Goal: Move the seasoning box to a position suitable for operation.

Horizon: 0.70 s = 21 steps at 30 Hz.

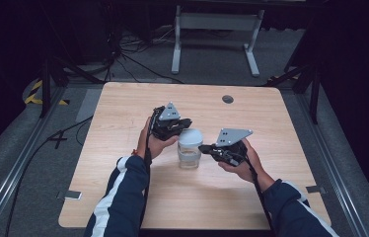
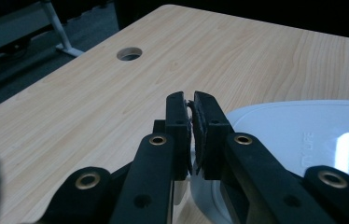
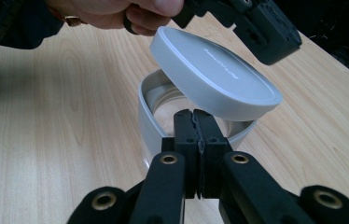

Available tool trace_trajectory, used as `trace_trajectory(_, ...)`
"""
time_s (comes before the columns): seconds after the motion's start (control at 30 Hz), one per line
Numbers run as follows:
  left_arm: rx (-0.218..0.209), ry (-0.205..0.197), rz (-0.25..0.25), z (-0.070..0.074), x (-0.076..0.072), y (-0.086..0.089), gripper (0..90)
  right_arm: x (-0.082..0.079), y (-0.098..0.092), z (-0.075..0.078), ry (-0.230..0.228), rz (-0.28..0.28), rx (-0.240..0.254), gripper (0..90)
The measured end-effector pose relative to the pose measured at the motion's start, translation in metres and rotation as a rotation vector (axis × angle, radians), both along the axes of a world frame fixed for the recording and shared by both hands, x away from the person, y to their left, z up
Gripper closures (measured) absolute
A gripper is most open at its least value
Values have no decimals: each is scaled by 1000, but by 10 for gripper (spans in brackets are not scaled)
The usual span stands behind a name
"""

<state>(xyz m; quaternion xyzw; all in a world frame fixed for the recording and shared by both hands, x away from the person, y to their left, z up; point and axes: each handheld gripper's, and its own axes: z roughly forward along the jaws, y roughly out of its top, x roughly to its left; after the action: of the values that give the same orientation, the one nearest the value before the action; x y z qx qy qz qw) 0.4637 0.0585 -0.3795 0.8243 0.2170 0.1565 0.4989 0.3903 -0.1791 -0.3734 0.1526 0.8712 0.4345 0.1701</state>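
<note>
On table (image 1: 123, 197), lid (image 3: 214, 74) tilts above right gripper (image 3: 195, 122).

Both forearms come in from the bottom of the high view, dark sleeves with a white stripe, converging toward mid-table. Left hand (image 1: 154, 143) wraps the left gripper (image 1: 185, 122) from below, its jaws pointing toward the right one, grey plate on top. Left gripper view: jaws pressed nearly together, something thin pinched between the pads. Right hand (image 1: 244, 165) holds the right gripper (image 1: 204, 147) lower, jaws pointing back toward the left one, plate tilted up. Right gripper view: jaws closed pad to pad, left hand (image 3: 116, 10) and left gripper's body just ahead and above.
</note>
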Motion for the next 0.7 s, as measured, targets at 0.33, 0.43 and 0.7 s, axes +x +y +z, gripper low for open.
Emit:
trace_trajectory(0.33, 15, -34, 31, 13, -19, 30, 835, 3, 1, 5, -22, -12, 0, 895)
trace_trajectory(0.43, 48, -40, 38, 13, -28, 40, 832, 3, 1, 7, -29, -14, -1, 895)
trace_trajectory(0.7, 98, -28, 37, 1, -57, 71, 826, 5, 1, 11, -37, -21, 1, 895)
